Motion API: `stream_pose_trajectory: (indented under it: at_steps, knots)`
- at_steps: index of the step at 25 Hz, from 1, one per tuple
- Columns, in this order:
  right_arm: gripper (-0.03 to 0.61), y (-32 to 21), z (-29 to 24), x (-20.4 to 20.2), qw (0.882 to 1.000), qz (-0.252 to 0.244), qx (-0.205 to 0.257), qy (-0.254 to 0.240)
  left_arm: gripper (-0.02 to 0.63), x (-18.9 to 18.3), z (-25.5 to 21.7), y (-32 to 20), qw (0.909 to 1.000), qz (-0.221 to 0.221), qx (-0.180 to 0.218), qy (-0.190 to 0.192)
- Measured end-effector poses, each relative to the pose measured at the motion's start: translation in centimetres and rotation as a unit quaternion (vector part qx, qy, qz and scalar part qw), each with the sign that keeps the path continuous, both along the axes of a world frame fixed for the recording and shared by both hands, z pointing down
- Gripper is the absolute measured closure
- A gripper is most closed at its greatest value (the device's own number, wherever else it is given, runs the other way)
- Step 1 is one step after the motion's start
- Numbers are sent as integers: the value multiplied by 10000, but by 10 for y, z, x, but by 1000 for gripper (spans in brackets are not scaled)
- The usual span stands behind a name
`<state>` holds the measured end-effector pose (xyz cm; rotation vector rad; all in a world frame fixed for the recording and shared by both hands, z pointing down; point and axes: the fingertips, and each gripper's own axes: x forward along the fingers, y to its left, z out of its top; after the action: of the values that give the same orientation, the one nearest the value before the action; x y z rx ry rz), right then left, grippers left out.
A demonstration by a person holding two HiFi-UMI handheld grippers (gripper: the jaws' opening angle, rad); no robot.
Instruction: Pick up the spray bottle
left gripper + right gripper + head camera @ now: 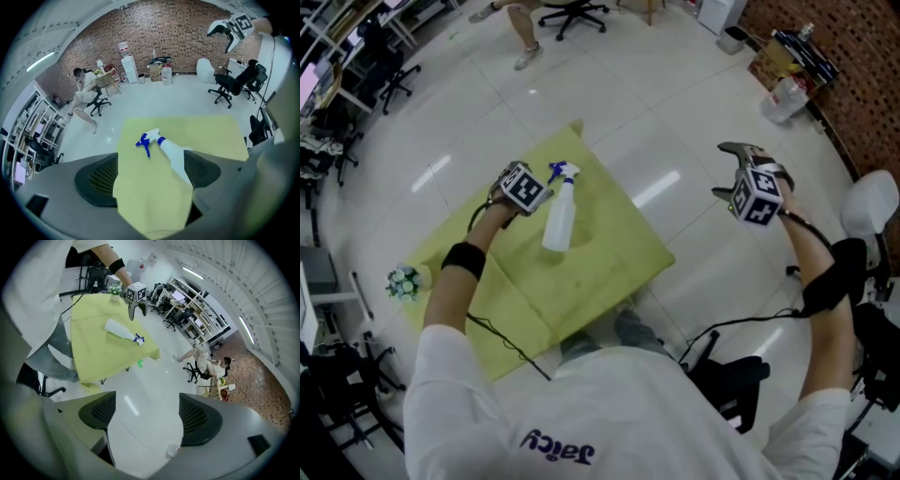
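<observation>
A white spray bottle (560, 217) with a blue trigger lies on its side on the yellow-covered table (609, 253). My left gripper (539, 192) hovers at the bottle's left side, near its neck. In the left gripper view its jaws stand open; the spray bottle (168, 149) lies just ahead, its lower body hidden behind the right jaw, the blue nozzle pointing away. My right gripper (727, 171) is held up over the floor, well right of the table. It is open with only floor between its fingers (93, 411). From there the spray bottle (121, 329) shows far off.
A small potted flower (403, 281) stands at the table's left corner. Office chairs (227, 86) and a seated person (84, 93) are out on the white floor. Boxes and a water bottle (785, 94) line the brick wall. A white chair (868, 204) stands at my right.
</observation>
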<state>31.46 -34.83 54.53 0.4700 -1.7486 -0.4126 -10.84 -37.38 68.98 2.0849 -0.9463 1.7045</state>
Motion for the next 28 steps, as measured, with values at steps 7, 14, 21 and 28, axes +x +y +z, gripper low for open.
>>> stream_pose_trajectory:
  at_steps: [7, 14, 21, 28]
  knots:
    - [140, 13, -1, -5, 9930, 543, 65, -1043, 167, 42, 10, 2, 9957, 59, -32, 923]
    - [140, 36, 7, -12, 9792, 946, 29, -1792, 167, 52, 14, -3, 9919, -220, -22, 1254]
    - [140, 66, 14, -29, 9505, 1479, 125, -2731, 167, 66, 28, -7, 9849, -578, -178, 1622]
    - [140, 85, 32, -65, 9123, 1980, 130, -3581, 166, 61, 50, -21, 9774, -1254, -473, 1637]
